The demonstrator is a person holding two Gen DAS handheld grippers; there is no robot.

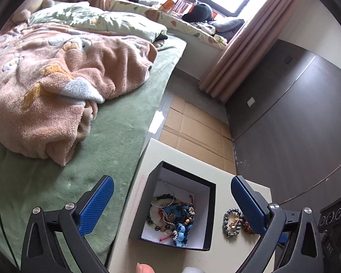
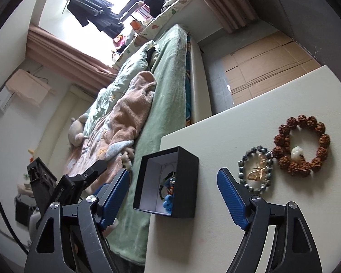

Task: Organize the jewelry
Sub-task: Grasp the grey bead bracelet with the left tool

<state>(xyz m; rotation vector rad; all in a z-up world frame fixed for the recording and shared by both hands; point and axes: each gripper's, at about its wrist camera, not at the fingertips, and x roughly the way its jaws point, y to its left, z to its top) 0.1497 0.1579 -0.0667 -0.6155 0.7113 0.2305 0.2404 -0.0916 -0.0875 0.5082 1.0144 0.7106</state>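
A black box with a white lining stands on a white tabletop and holds a heap of beaded bracelets and chains. My left gripper hangs open above the box, nothing between its blue pads. To the right of the box lies a grey bead bracelet with a gold charm, and beside it a brown seed-bead bracelet with a white bead. My right gripper is open around the box's near side, its pads apart from it.
A bed with a green sheet and a pink fleece blanket runs along the table's left edge. Flattened cardboard covers the floor beyond the table. A dark wall stands at the right. A fingertip shows at the bottom.
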